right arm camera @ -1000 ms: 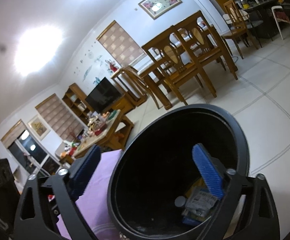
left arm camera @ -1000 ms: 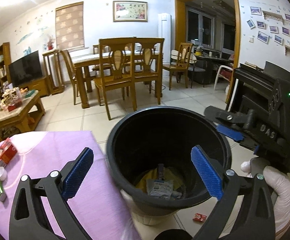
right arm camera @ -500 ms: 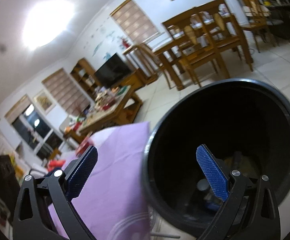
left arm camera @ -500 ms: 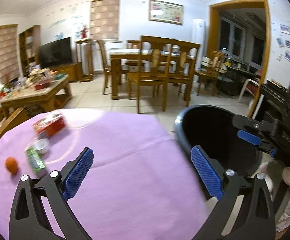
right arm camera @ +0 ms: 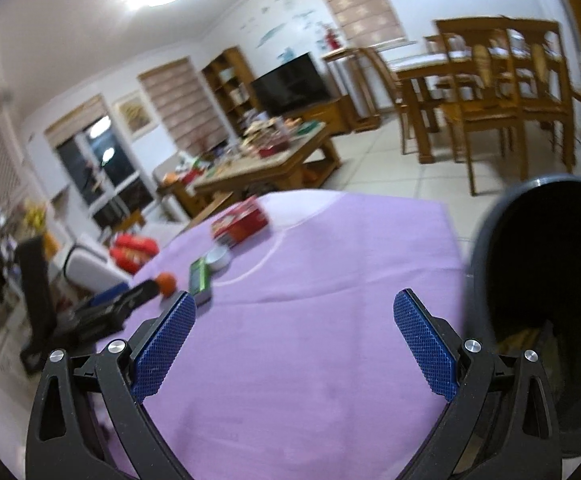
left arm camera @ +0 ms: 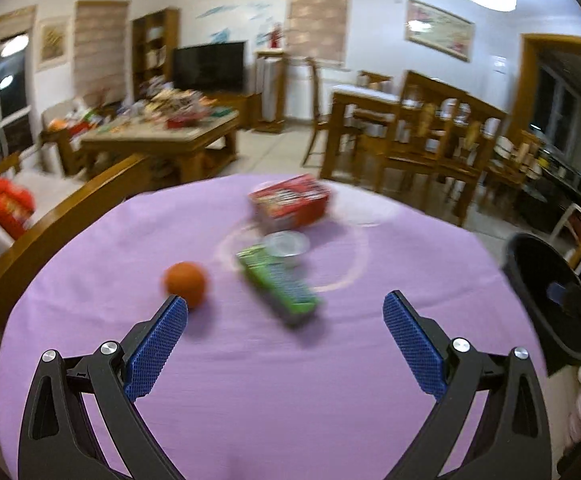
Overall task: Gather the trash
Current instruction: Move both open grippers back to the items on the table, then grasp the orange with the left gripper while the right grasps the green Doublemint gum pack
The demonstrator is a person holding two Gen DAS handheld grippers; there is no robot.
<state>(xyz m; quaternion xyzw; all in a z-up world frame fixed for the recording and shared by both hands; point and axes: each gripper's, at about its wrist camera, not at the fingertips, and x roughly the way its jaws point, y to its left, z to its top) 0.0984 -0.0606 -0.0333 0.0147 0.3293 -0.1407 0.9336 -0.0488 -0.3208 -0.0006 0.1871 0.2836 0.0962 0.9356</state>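
On the purple table (left arm camera: 274, 380) lie a green packet (left arm camera: 278, 282), a small white cap (left arm camera: 287, 244), a red box (left arm camera: 290, 202) and an orange fruit (left arm camera: 185, 283). My left gripper (left arm camera: 285, 320) is open and empty, just short of the green packet. The black bin (right arm camera: 550, 292) stands at the table's right edge with trash in its bottom. My right gripper (right arm camera: 294, 320) is open and empty over the table, left of the bin. The right wrist view also shows the packet (right arm camera: 201, 282), the cap (right arm camera: 218, 258), the box (right arm camera: 240, 222), the fruit (right arm camera: 166, 283) and the left gripper (right arm camera: 102, 308).
A wooden chair back (left arm camera: 62, 220) curves along the table's far left edge. A cluttered coffee table (left arm camera: 158, 136) and a dining set (left arm camera: 422, 140) stand beyond on tiled floor. The bin (left arm camera: 546, 292) shows at the right of the left wrist view.
Both grippers have swung left from over the bin to over the purple table. The bin has slid to the right edge of both views. Both stay open and empty.
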